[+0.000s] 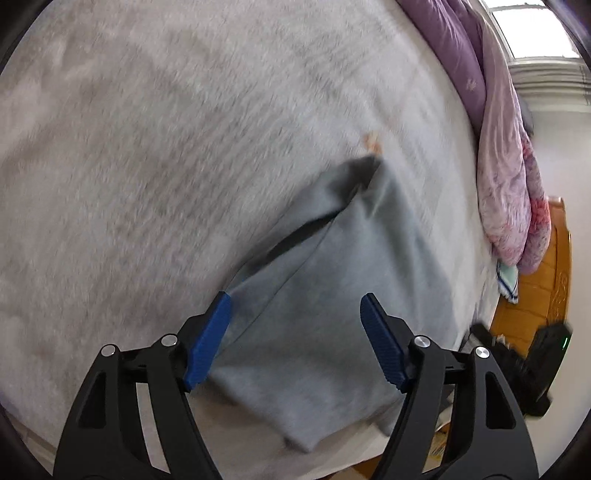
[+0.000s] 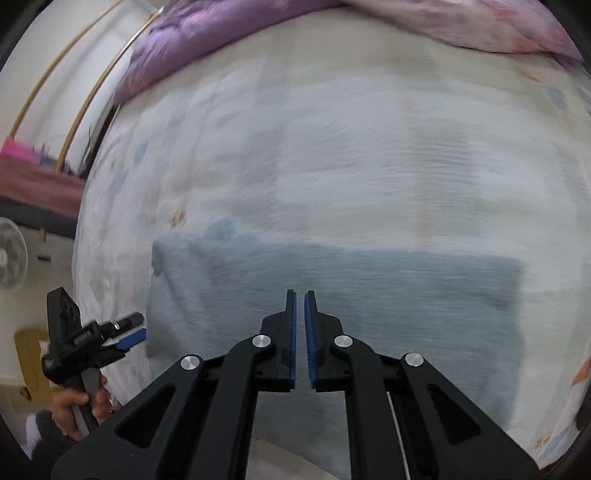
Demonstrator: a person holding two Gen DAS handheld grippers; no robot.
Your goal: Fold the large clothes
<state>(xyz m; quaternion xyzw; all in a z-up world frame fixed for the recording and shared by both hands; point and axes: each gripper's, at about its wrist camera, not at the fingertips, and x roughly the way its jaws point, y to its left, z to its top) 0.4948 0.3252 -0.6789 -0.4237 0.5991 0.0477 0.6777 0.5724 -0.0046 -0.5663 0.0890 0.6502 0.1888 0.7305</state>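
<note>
A grey-blue garment (image 1: 332,295) lies folded into a flat rectangle on the bed near its front edge. It also shows in the right wrist view (image 2: 369,295). My left gripper (image 1: 295,306) is open, its blue pads (image 1: 210,336) spread wide above the garment and holding nothing. It shows from outside in the right wrist view (image 2: 129,332), at the garment's left edge. My right gripper (image 2: 300,295) is shut with only a thin slit between the pads. It hovers over the garment's near side and nothing is in it.
The bed has a pale patterned sheet (image 2: 332,147). A purple and pink quilt (image 1: 491,110) is bunched along the far side, seen also in the right wrist view (image 2: 221,33). A wooden bed frame (image 1: 543,280) and a white fan (image 2: 11,254) stand beside the bed.
</note>
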